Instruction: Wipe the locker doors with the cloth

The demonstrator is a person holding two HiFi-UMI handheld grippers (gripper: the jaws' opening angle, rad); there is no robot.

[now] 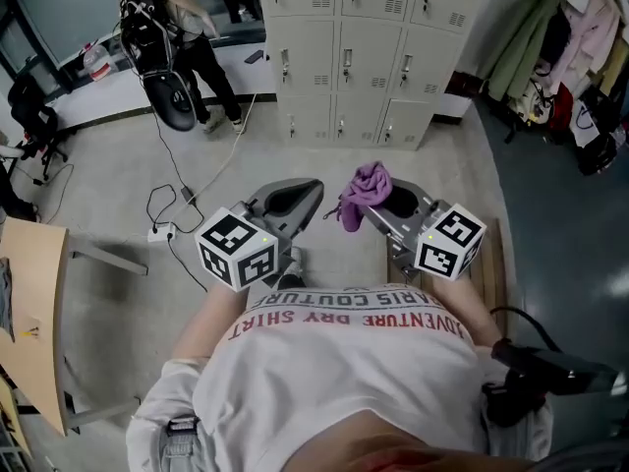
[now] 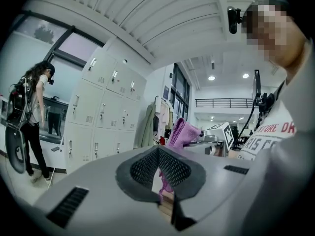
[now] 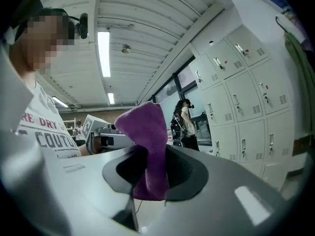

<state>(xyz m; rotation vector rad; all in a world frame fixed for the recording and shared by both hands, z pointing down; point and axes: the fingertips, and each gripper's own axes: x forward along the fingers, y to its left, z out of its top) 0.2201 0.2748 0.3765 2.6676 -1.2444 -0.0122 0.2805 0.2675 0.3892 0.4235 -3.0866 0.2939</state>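
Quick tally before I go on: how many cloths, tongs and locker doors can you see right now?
Purple cloth: 1, clamped in the right tongs
Tongs: 2, counting the left tongs, which hold nothing
Locker doors: 9
Total: 12

The cloth (image 3: 145, 127) is purple, soft and fuzzy, with a rough nap like a towel. The locker doors (image 1: 344, 37) look like pale painted metal, smooth with a weak shine. The left tool (image 2: 159, 151) and the right tool (image 3: 147, 155) have grey matt plastic shells. The left tool's dark pads (image 2: 143, 169) show a fine mesh texture. The floor (image 1: 128, 175) is matt grey, like concrete.
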